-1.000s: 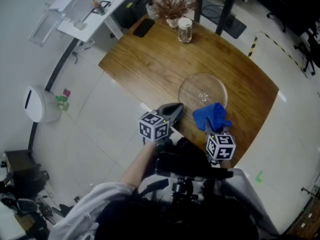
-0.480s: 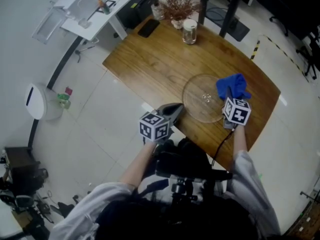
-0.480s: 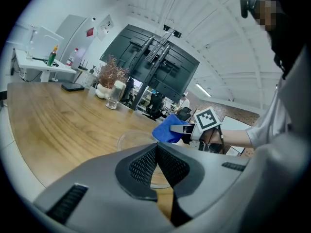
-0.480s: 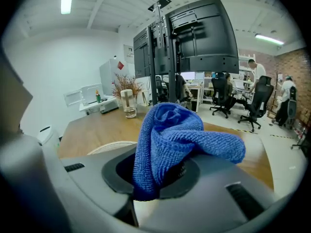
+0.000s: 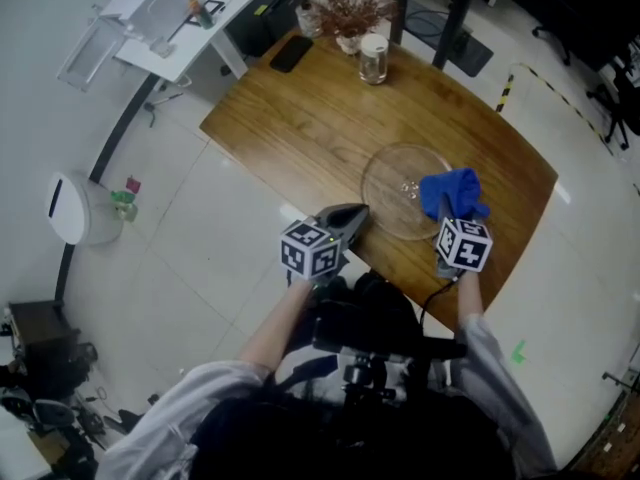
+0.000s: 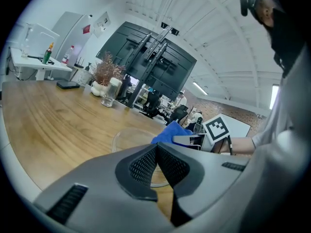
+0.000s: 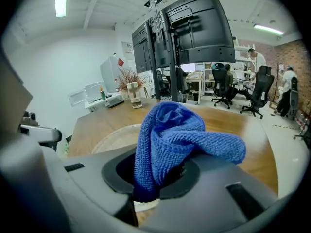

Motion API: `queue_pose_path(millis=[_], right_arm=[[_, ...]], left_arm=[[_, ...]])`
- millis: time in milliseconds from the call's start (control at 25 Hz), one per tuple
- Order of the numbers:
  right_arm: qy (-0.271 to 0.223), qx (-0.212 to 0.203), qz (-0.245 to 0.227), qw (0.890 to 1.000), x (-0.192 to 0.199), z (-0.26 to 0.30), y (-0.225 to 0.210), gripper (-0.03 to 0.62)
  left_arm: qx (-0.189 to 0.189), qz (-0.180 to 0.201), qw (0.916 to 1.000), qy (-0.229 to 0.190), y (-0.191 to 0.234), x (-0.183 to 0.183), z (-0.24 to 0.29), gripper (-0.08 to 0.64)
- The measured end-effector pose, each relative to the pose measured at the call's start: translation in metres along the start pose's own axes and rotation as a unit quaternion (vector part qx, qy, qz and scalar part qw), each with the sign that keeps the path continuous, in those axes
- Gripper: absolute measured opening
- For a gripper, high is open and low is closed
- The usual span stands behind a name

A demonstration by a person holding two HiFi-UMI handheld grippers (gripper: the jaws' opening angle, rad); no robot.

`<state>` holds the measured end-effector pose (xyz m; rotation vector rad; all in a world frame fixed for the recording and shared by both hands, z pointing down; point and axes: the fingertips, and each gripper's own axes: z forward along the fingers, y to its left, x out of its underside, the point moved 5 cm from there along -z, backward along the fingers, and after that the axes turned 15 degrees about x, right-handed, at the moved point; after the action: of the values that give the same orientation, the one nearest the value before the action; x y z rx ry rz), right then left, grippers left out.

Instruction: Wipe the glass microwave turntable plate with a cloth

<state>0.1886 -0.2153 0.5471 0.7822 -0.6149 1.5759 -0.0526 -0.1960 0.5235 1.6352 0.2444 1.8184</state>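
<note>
The clear glass turntable plate (image 5: 395, 190) lies flat on the wooden table (image 5: 300, 118), near its front edge. My right gripper (image 5: 447, 216) is shut on a bunched blue cloth (image 5: 450, 193), which hangs over the plate's right rim. In the right gripper view the blue cloth (image 7: 170, 140) fills the jaws, with the plate (image 7: 114, 137) just beyond. My left gripper (image 5: 345, 220) is shut and holds nothing, at the table's front edge left of the plate. The left gripper view shows the plate (image 6: 129, 139) and the cloth (image 6: 170, 132) ahead.
At the table's far end stand a glass jar (image 5: 372, 60), a pot of dried twigs (image 5: 345, 13) and a black phone (image 5: 290, 54). A white side table (image 5: 185, 18) sits beyond, on the tiled floor. A white bin (image 5: 68, 210) stands at the left.
My right gripper swung the blue cloth from the table's front edge out over the plate's far right, then drew it back toward me onto the plate's right rim. The left gripper stayed put.
</note>
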Motion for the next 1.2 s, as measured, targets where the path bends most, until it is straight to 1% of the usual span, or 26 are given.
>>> queue_pose_path(millis=[360, 480, 560, 640, 720, 840, 1000, 1120, 1200], right_arm=[[0.022, -0.038, 0.009, 0.999, 0.058, -0.069, 0.022, 0.078], [0.036, -0.048, 0.014, 0.998, 0.076, -0.085, 0.027, 0.080], [0.038, -0.051, 0.012, 0.998, 0.080, -0.089, 0.028, 0.078], [0.035, -0.050, 0.008, 0.998, 0.076, -0.090, 0.026, 0.078], [0.024, -0.041, 0.008, 0.999, 0.063, -0.086, 0.018, 0.078], [0.000, -0.010, 0.023, 1.000, 0.038, -0.070, -0.002, 0.078], [-0.017, 0.039, 0.043, 0.998, 0.006, -0.041, -0.033, 0.080], [-0.022, 0.057, 0.056, 0.997, -0.011, -0.019, -0.048, 0.078], [-0.021, 0.069, 0.056, 0.996, -0.016, -0.009, -0.055, 0.078]], left_arm=[[0.036, 0.007, 0.9991, 0.022, -0.011, 0.004, 0.019, -0.001], [0.042, 0.007, 0.9987, 0.027, -0.012, 0.006, 0.022, 0.000], [0.043, 0.008, 0.9987, 0.028, -0.012, 0.007, 0.023, 0.000], [0.044, 0.007, 0.9986, 0.028, -0.013, 0.007, 0.023, 0.000], [0.044, 0.007, 0.9986, 0.028, -0.013, 0.006, 0.022, 0.000], [0.041, 0.006, 0.9988, 0.026, -0.012, 0.007, 0.018, 0.000], [0.034, 0.003, 0.9992, 0.022, -0.009, 0.008, 0.013, 0.000], [0.029, 0.002, 0.9994, 0.018, -0.008, 0.007, 0.011, 0.000], [0.027, 0.002, 0.9995, 0.018, -0.008, 0.007, 0.010, -0.001]])
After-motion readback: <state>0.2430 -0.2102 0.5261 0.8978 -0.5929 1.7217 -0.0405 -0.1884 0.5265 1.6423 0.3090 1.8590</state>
